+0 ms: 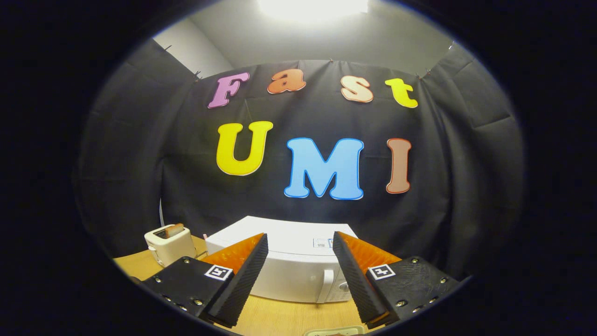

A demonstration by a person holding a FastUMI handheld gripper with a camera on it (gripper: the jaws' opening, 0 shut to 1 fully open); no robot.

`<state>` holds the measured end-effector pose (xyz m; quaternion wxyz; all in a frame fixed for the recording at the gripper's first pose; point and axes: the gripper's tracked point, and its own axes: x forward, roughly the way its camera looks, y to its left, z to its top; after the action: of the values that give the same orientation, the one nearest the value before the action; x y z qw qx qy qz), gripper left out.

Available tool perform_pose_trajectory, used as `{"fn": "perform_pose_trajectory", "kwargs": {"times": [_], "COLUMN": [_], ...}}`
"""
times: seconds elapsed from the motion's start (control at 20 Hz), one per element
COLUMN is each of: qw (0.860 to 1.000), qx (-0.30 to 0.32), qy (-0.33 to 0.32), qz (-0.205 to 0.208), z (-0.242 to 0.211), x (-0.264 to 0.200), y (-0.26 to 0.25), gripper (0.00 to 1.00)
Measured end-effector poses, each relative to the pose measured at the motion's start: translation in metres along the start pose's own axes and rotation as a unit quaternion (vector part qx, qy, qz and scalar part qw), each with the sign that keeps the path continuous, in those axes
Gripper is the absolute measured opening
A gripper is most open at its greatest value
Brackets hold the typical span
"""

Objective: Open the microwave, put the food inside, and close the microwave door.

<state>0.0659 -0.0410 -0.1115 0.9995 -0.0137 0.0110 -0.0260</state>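
Gripper (301,242) fingers spread wide, holding nothing. White microwave (284,261), door closed, sits on the wooden table (275,317) just beyond and between the fingers. Toaster (169,242) with bread stands left of it, near the black wall.

White microwave (289,268), door closed, sits on the wooden table beyond the fingers.

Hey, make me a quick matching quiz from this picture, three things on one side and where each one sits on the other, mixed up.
Things:
1. microwave
2. toaster
3. gripper

Places:
A. on the table, beside the microwave
B. held above the table, fingers apart, nothing between them
C. just beyond the fingers, door shut

Pairs: 1-C, 2-A, 3-B
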Motion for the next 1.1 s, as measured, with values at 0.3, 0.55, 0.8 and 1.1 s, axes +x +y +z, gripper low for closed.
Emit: {"fn": "perform_pose_trajectory", "kwargs": {"times": [0.3,0.55,0.8,1.1], "qw": [0.999,0.997,0.995,0.994], "qx": [0.036,0.04,0.038,0.029], "qy": [0.037,0.071,0.092,0.1], "qz": [-0.001,-0.016,-0.029,-0.04], "z": [-0.065,-0.118,-0.159,-0.198], "x": [0.028,0.053,0.077,0.1], "y": [-0.019,-0.034,-0.046,-0.055], "gripper": [0.91,0.91,0.91,0.88]}}
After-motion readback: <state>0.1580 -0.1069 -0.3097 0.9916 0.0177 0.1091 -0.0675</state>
